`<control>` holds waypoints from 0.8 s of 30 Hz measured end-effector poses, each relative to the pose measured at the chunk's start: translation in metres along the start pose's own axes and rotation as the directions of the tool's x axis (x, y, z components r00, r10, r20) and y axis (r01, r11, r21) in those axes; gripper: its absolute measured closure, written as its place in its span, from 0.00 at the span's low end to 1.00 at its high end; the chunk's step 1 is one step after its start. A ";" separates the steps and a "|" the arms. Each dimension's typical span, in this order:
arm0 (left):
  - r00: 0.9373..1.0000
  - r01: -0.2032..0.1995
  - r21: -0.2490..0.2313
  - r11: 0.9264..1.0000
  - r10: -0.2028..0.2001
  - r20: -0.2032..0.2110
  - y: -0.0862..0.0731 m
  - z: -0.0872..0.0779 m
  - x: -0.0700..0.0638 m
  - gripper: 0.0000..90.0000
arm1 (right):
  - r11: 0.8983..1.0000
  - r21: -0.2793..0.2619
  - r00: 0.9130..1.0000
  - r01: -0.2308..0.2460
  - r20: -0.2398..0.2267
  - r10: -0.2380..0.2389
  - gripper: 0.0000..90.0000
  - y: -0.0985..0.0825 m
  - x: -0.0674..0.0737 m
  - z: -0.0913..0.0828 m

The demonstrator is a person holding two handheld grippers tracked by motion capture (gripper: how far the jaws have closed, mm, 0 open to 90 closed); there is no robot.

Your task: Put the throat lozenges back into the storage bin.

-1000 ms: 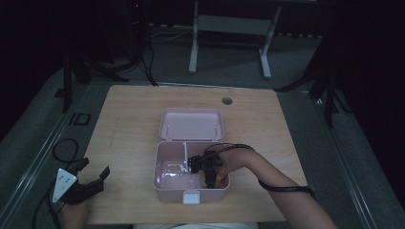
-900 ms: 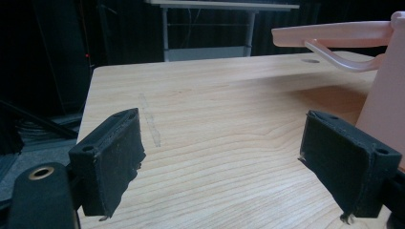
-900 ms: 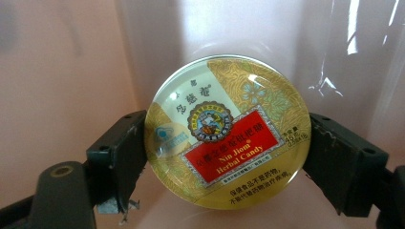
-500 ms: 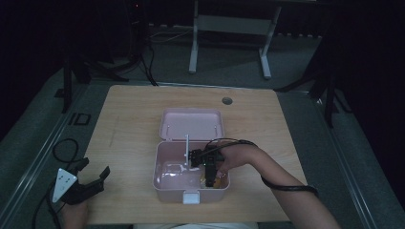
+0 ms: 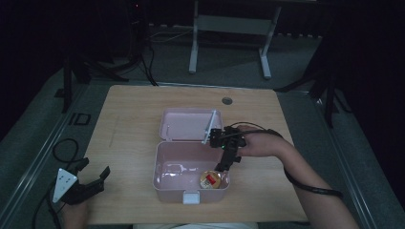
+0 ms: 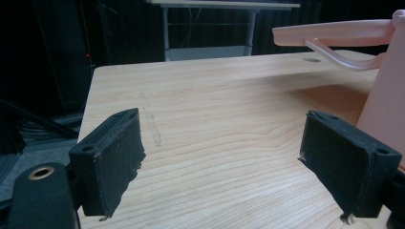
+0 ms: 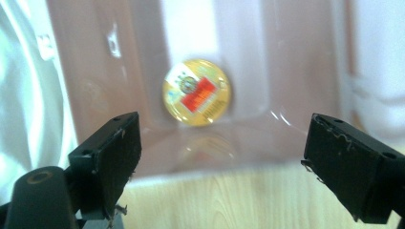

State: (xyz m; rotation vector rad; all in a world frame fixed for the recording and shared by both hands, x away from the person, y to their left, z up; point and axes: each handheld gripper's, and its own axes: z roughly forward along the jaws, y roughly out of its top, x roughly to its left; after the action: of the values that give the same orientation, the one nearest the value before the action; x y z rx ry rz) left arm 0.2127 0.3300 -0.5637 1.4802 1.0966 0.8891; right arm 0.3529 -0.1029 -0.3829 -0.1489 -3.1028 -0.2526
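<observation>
Round gold-lidded tin [image 5: 210, 180] already laid inside open pink plastic box [image 5: 165, 183]; right claw [image 5: 224, 164] spread apart above it, empty; lid closing judged left.

Right claw [image 5: 224, 164] now lifted out of the pink box [image 5: 165, 179], empty, round gold tin [image 5: 210, 180] left inside.

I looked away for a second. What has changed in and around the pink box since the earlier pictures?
The right gripper has drawn back out of the pink box, jaws open, leaving the round gold tin on its floor. The left gripper, open at the table's edge, and the lid stayed put.
</observation>
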 end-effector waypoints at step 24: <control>1.000 -0.002 0.004 1.000 0.002 0.000 0.000 0.000 -0.001 0.17 | 0.919 -0.312 0.952 -0.242 0.110 0.287 0.13 -0.154 -0.031 0.032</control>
State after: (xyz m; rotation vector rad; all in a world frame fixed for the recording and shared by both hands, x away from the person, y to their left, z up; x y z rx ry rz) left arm 0.2129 0.3293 -0.5636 1.4845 1.0975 0.8892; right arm 0.3681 -0.2515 -0.4398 -0.6195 -3.1197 -0.7256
